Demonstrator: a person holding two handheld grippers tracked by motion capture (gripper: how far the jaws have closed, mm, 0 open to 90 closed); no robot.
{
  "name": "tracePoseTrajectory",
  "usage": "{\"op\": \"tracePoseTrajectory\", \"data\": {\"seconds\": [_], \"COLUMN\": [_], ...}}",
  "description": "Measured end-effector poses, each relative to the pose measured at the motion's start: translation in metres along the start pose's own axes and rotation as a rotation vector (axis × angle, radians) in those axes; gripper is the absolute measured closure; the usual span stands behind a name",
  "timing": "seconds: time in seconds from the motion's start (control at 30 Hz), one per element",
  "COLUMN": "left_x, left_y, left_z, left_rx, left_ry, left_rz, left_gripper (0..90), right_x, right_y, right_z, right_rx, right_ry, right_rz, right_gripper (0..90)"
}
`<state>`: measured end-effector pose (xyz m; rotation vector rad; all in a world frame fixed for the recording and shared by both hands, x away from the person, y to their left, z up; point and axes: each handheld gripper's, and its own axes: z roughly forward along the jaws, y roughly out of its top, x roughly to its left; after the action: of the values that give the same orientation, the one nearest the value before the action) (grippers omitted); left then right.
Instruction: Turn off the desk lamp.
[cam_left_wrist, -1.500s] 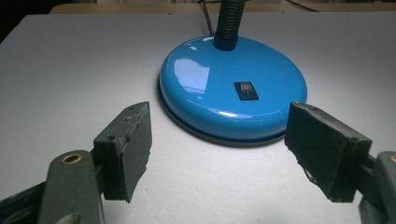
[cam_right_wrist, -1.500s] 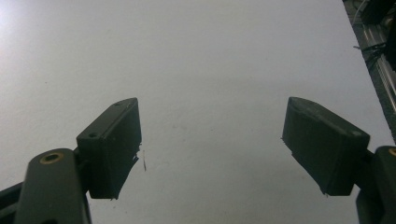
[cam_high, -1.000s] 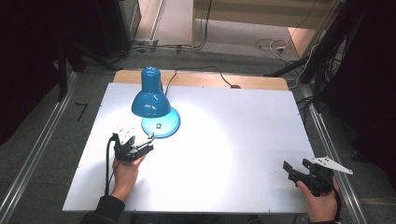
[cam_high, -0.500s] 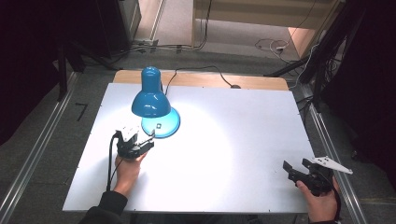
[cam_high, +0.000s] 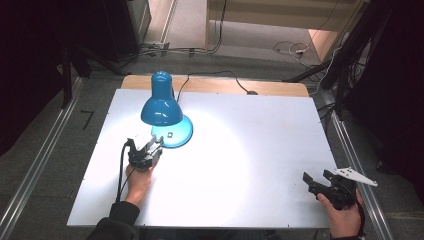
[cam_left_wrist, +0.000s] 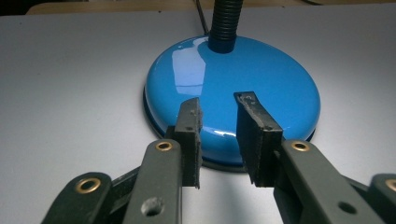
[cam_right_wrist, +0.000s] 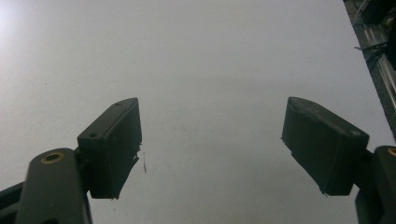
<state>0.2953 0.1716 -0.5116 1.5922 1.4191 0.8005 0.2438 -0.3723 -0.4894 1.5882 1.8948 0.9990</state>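
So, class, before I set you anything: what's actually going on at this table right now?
A person holds a hand-held gripper in each hand at a white table. The left hand-held gripper is right at the round base of a lit blue desk lamp, its jaws slightly apart and gripping nothing. The right hand-held gripper rests near the table's right front corner, jaws wide open over bare tabletop.

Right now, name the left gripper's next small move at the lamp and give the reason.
Probably ease the left gripper a little farther forward and down over the blue lamp base. Its jaws stand slightly apart right at the base's near rim, gripping nothing, and a small square part on the base lies just ahead.
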Motion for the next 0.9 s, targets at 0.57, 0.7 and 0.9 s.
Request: {"op": "tracePoseTrajectory", "data": {"seconds": [0.57, 0.7, 0.9], "left_x": [-0.004, -0.008, -0.009], "left_y": [0.004, 0.006, 0.008], "left_z": [0.008, 0.014, 0.018], "left_rx": [0.001, 0.006, 0.013], "left_ry": [-0.035, -0.044, -0.041], "left_rz": [0.022, 0.033, 0.032], "left_gripper": [90.0, 90.0, 90.0], "right_x": [0.0, 0.0, 0.0], "right_y": [0.0, 0.0, 0.0], "right_z": [0.001, 0.001, 0.001], "right_rx": [0.003, 0.001, 0.006], "right_ry": [0.002, 0.003, 0.003], "right_rz": [-0.004, -0.004, 0.001], "right_gripper": [18.7, 18.7, 18.8]}}
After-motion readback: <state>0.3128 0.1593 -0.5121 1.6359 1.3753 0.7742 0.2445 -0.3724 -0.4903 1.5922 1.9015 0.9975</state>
